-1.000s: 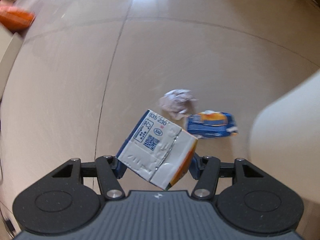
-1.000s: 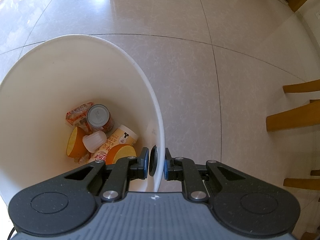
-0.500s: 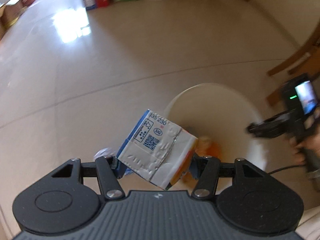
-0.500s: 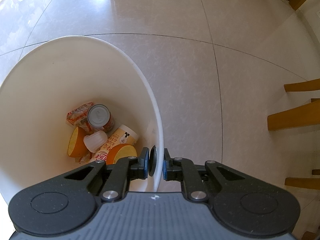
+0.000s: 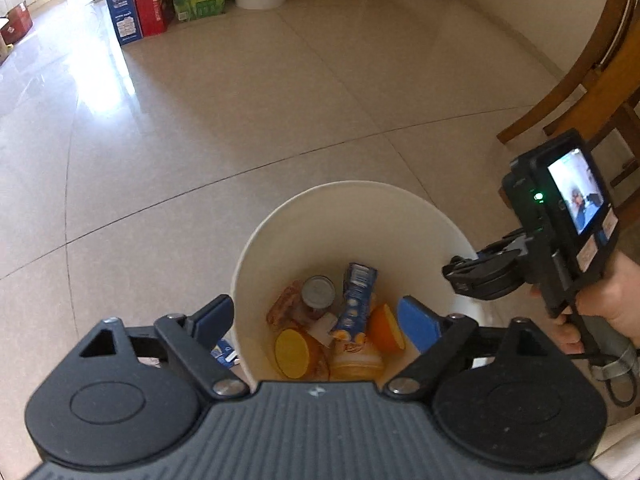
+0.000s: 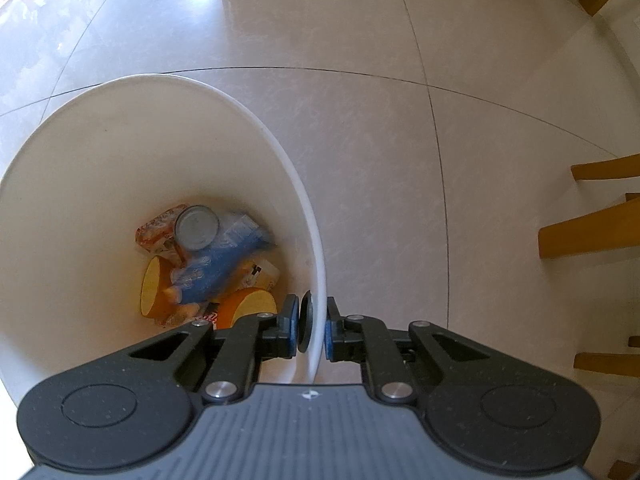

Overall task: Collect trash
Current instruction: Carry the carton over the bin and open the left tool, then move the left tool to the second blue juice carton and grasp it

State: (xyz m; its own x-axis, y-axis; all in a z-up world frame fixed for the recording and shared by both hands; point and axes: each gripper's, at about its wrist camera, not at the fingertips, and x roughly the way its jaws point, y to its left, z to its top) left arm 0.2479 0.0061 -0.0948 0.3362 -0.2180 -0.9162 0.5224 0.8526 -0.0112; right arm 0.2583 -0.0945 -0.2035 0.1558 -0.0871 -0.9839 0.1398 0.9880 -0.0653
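Blue-and-white crumpled carton (image 5: pixel 357 298) lies in the white round plastic bin (image 5: pixel 352 204), dropped with other trash. Left gripper (image 5: pixel 316 316) fingers just opened wide, empty. Right gripper (image 6: pixel 311 326) fingers pinch the bin's rim. Blue wrapper (image 5: pixel 222 350) on the floor remains.

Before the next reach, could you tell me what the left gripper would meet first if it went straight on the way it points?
Probably the blue carton atop the trash inside the white bin; the open left gripper has nothing between its fingers, though depth is unclear.

You won't find legible text here: print on the carton (image 5: pixel 356 300) and floor boxes (image 5: pixel 126 8) is blurred.
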